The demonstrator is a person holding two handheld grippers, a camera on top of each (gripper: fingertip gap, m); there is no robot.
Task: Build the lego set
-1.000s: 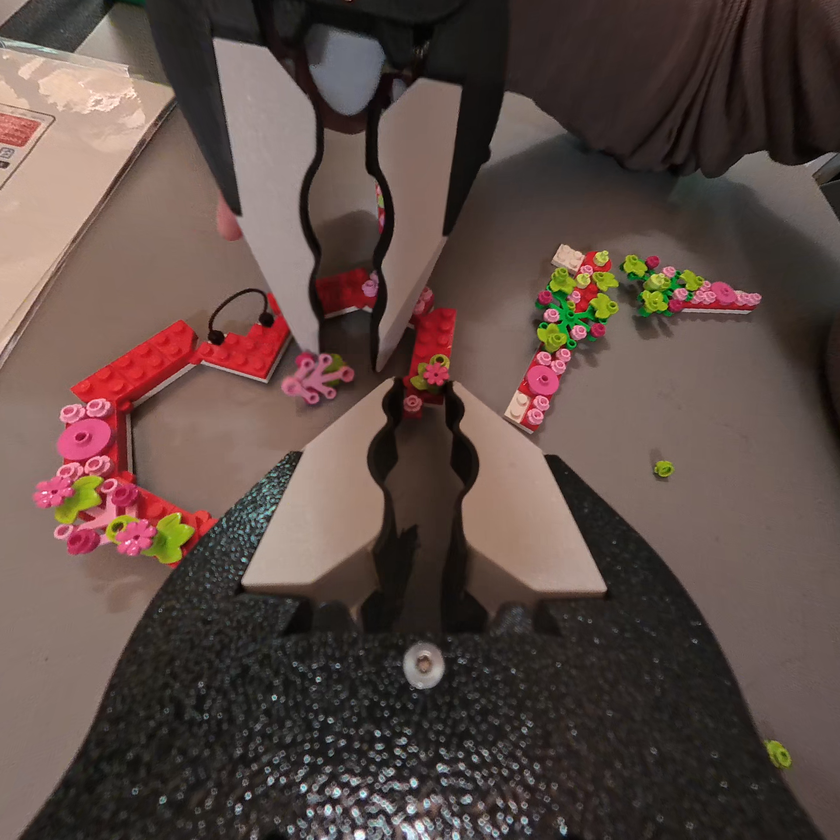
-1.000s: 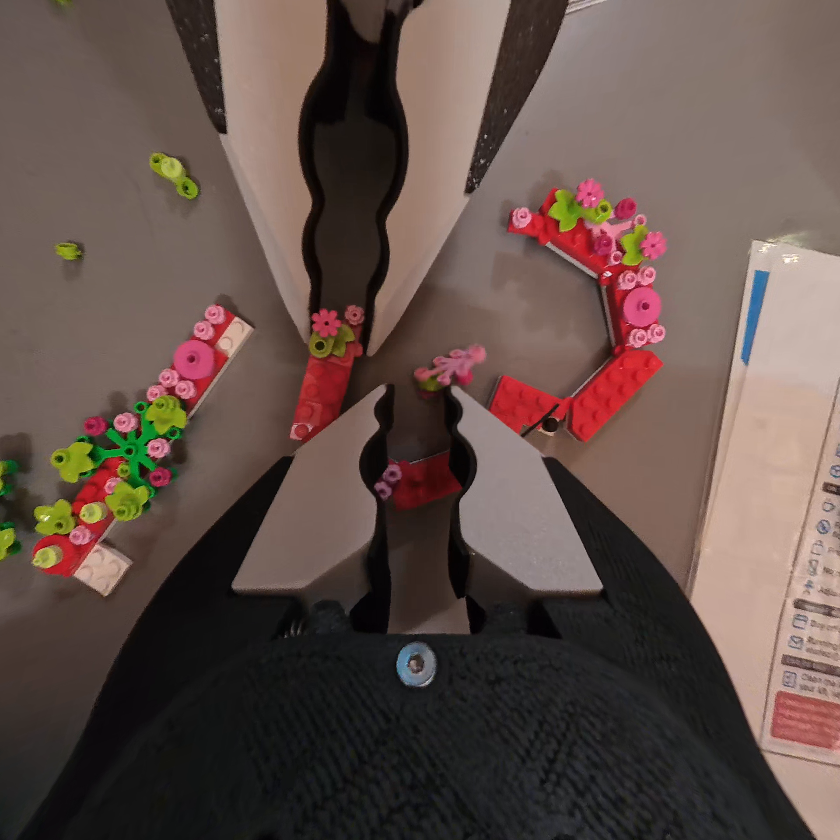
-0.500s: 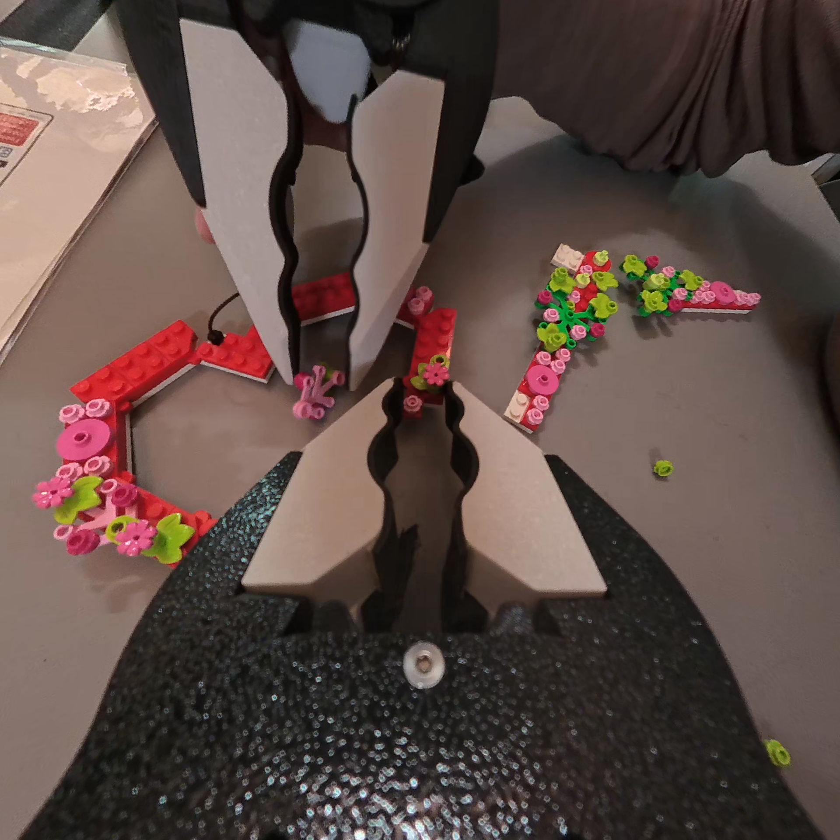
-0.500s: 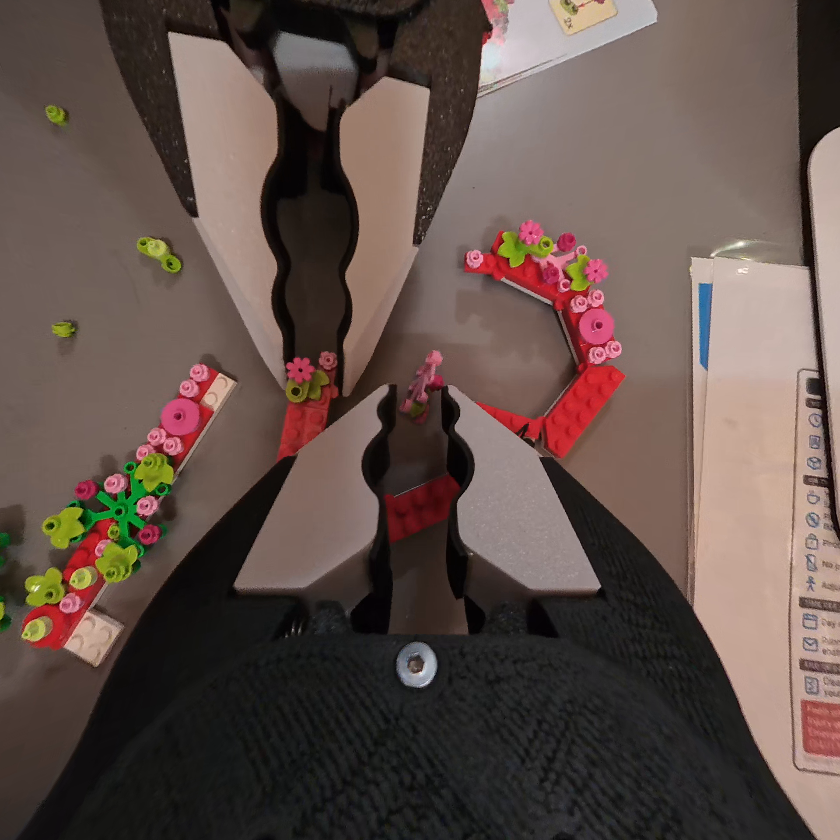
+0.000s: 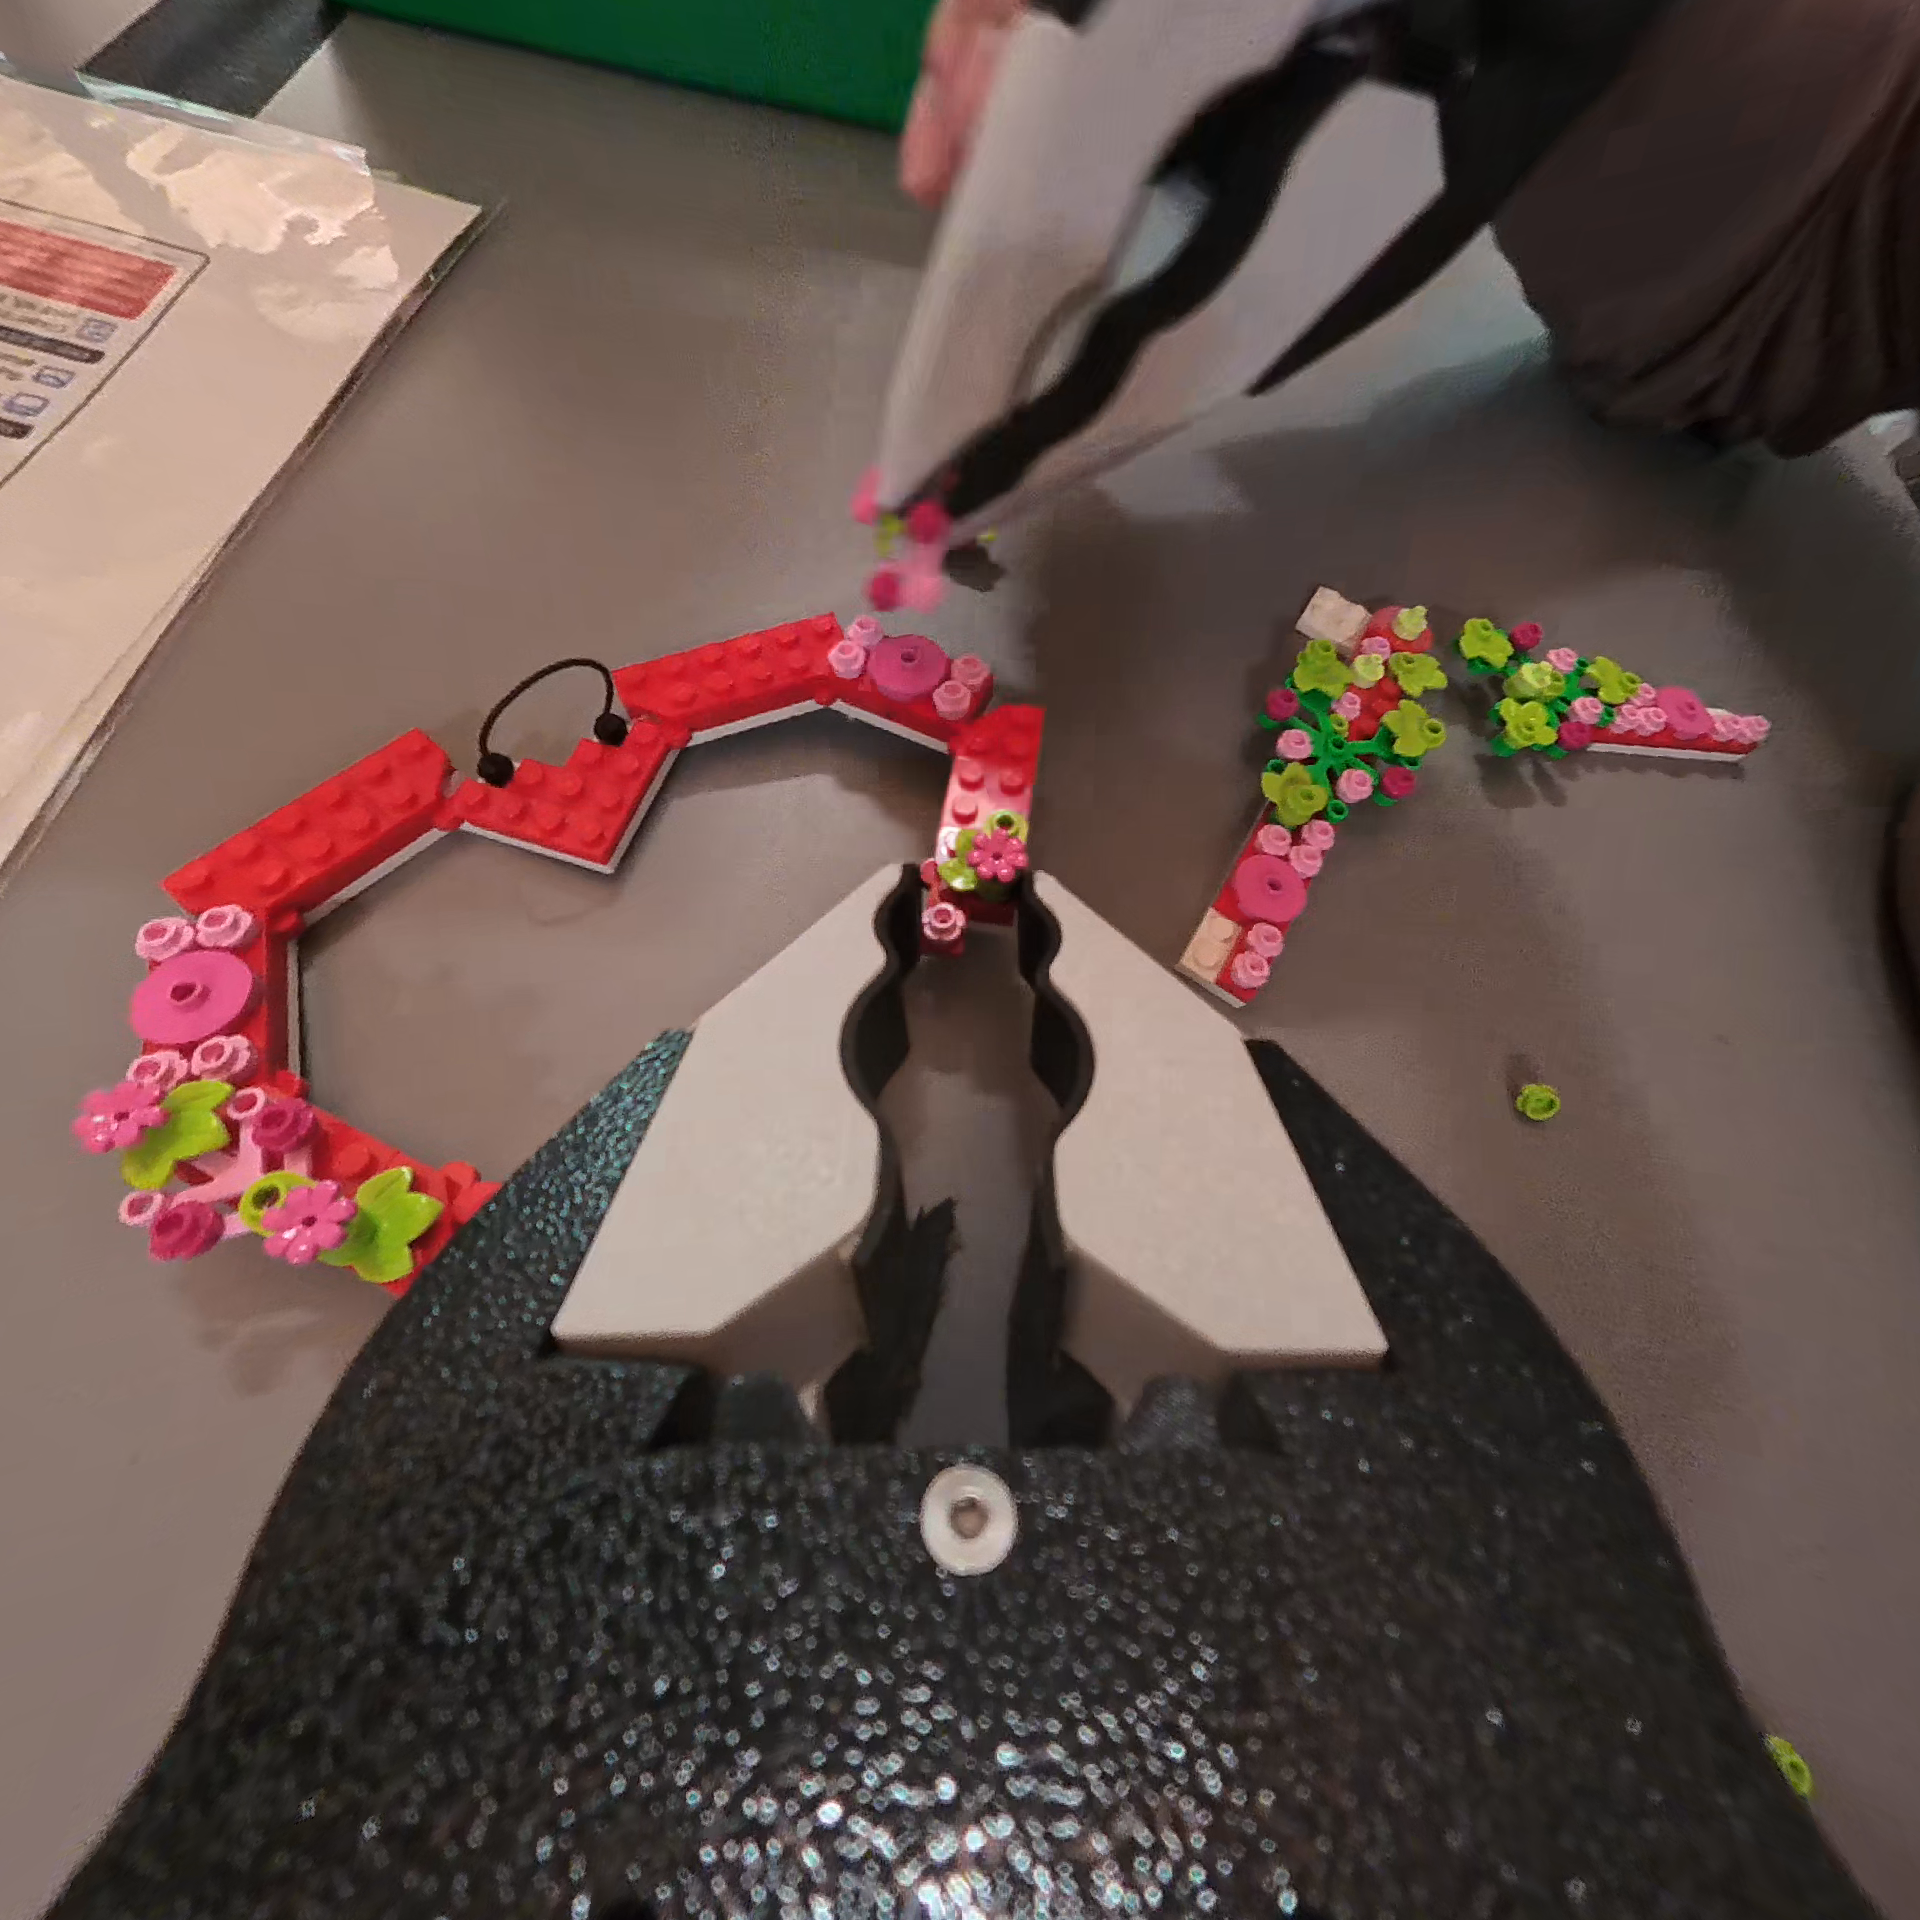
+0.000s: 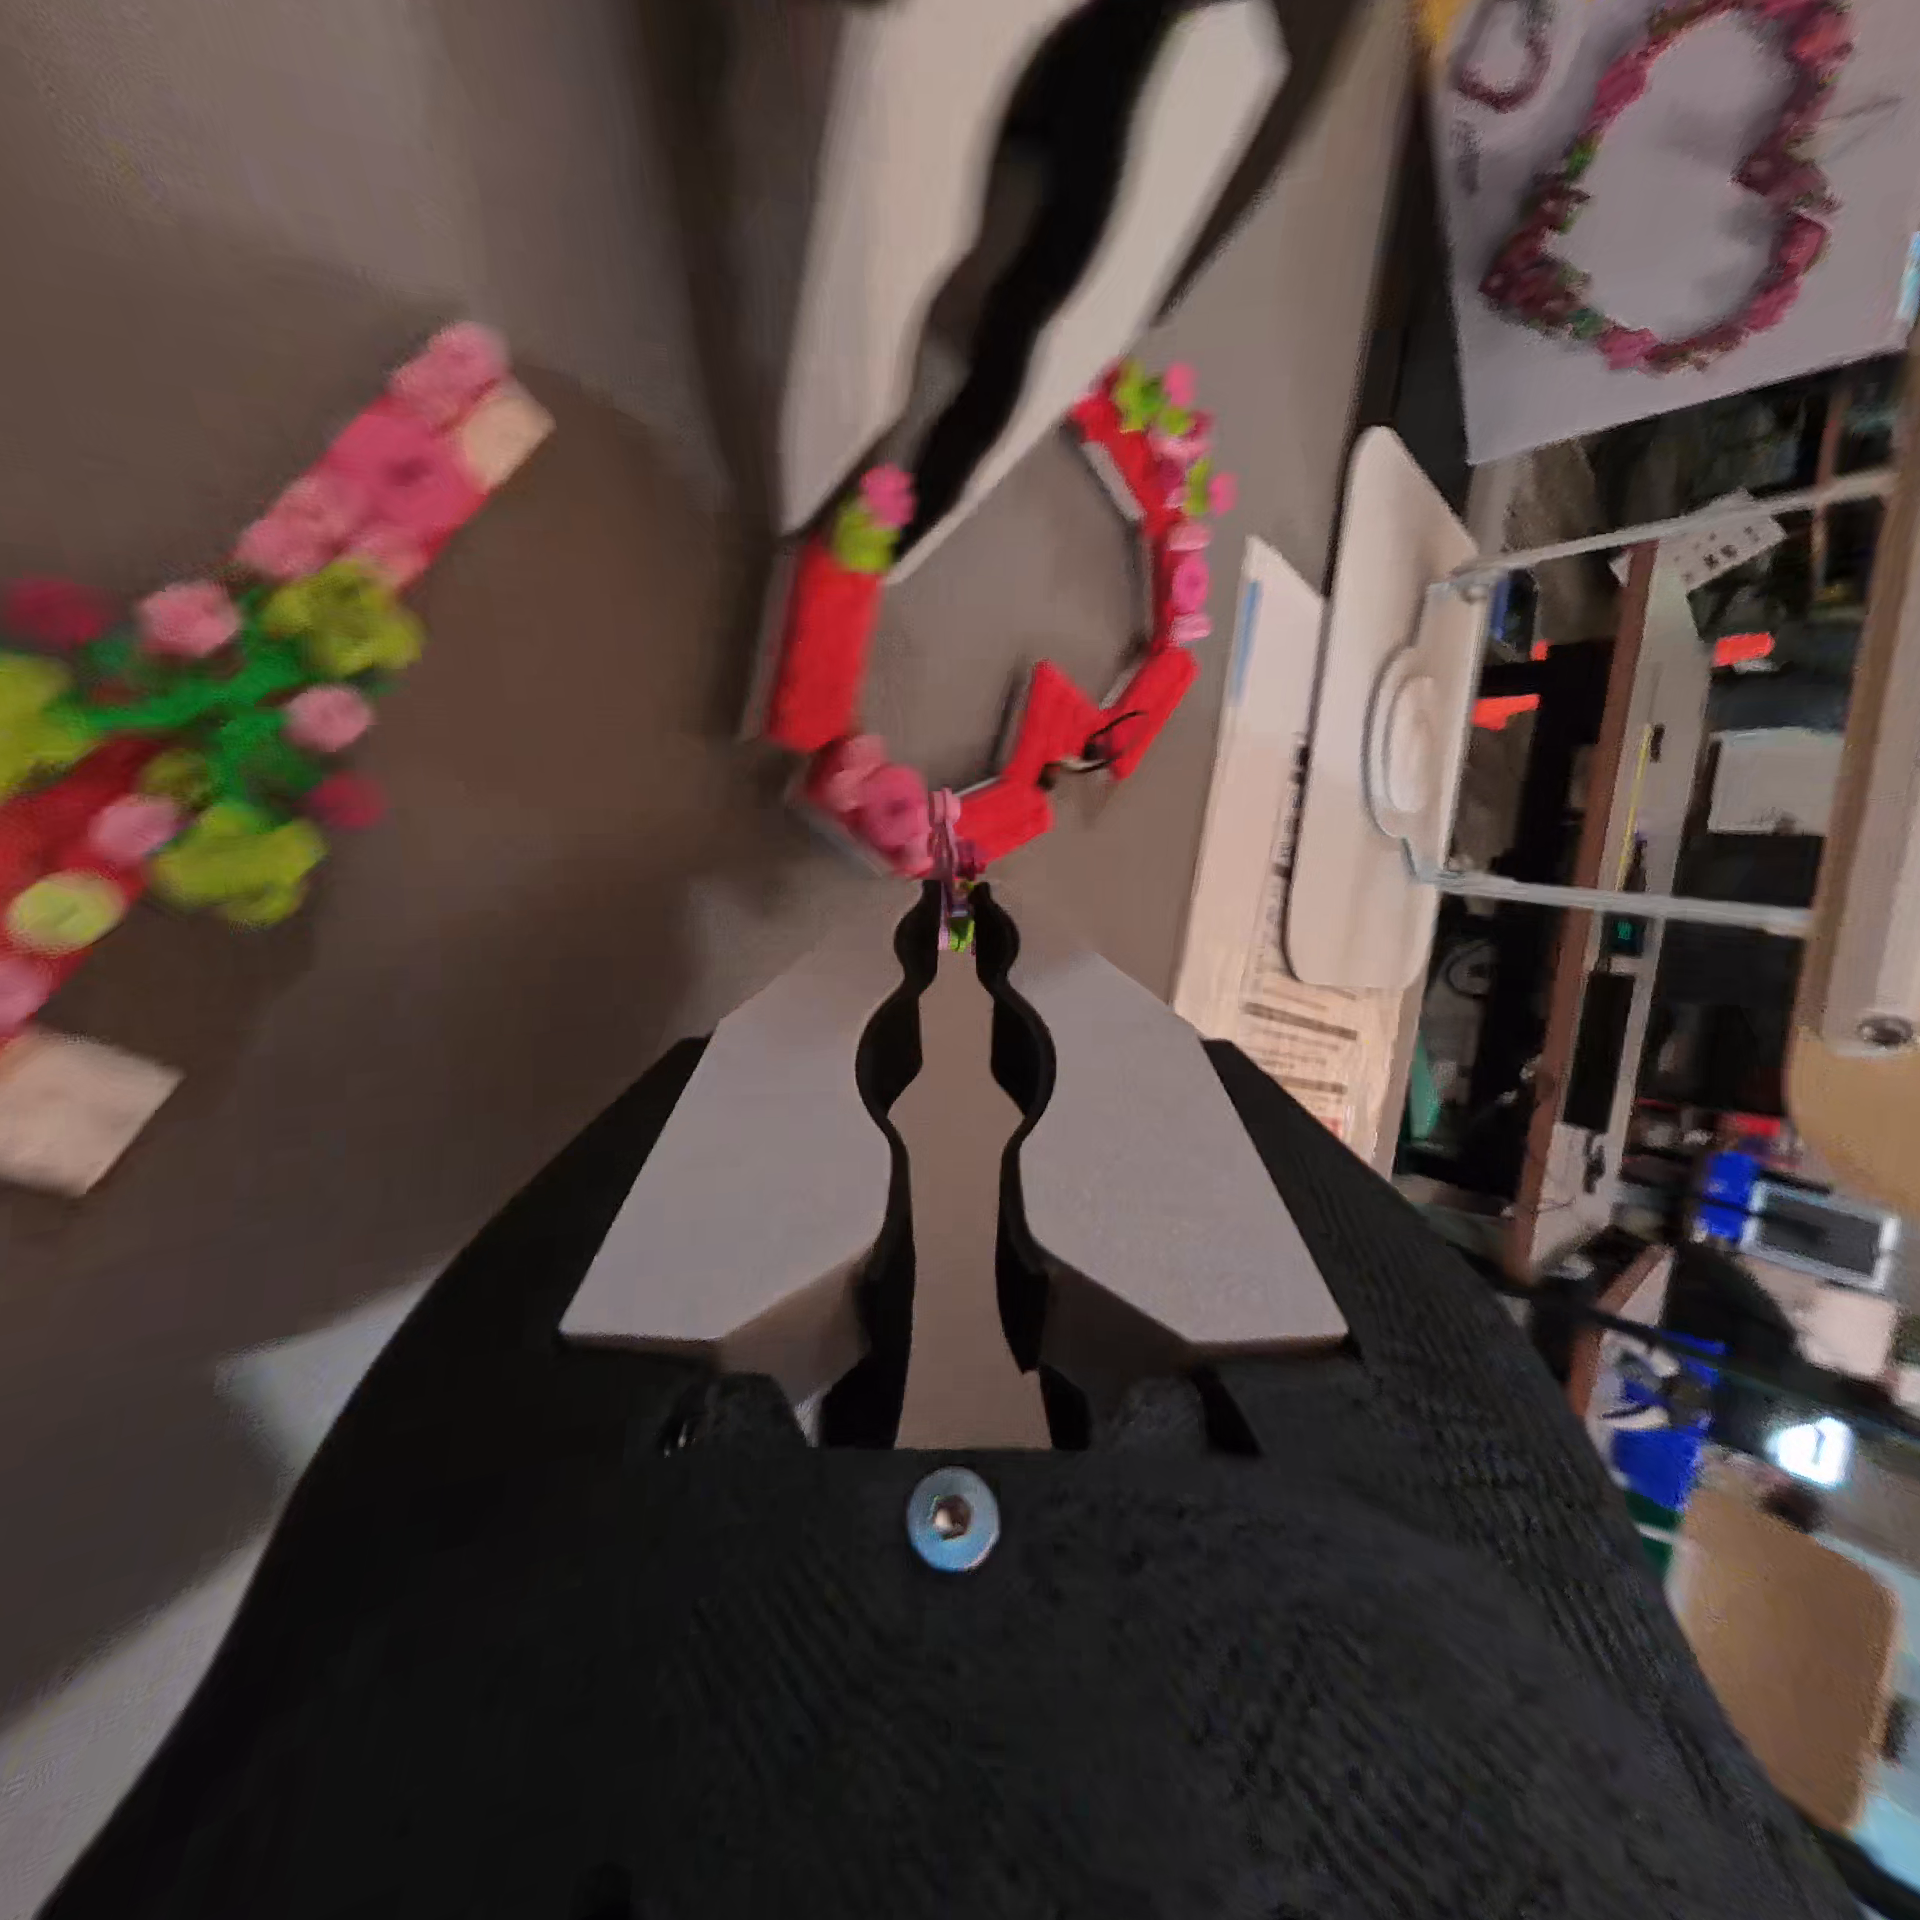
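A red lego frame (image 5: 364, 821), a partial heart shape with pink flowers and lime leaves, lies on the grey table (image 5: 727, 364). My left gripper (image 5: 971, 894) is shut on the frame's right end, by a pink flower. My right gripper (image 6: 956, 914) is shut on a small pink flower-stem piece (image 6: 948, 862) and holds it in the air above the frame's far side. It is blurred in the left wrist view (image 5: 920, 514), with the piece (image 5: 904, 566) hanging at its tips. The left gripper (image 6: 862, 540) and frame (image 6: 821, 644) also show in the right wrist view.
Two decorated red segments with green leaves (image 5: 1330, 769) (image 5: 1600, 707) lie to the right. Loose lime pieces (image 5: 1538, 1101) lie beyond them. A bagged sheet (image 5: 156, 312) sits far left. A booklet with a heart picture (image 6: 1683, 187) lies beyond. A sleeve (image 5: 1714, 208) is at top right.
My right gripper has closed on the pink flower-stem piece, lifted it off the table and swung up and back, tilting. My left gripper still holds the frame's end in place.
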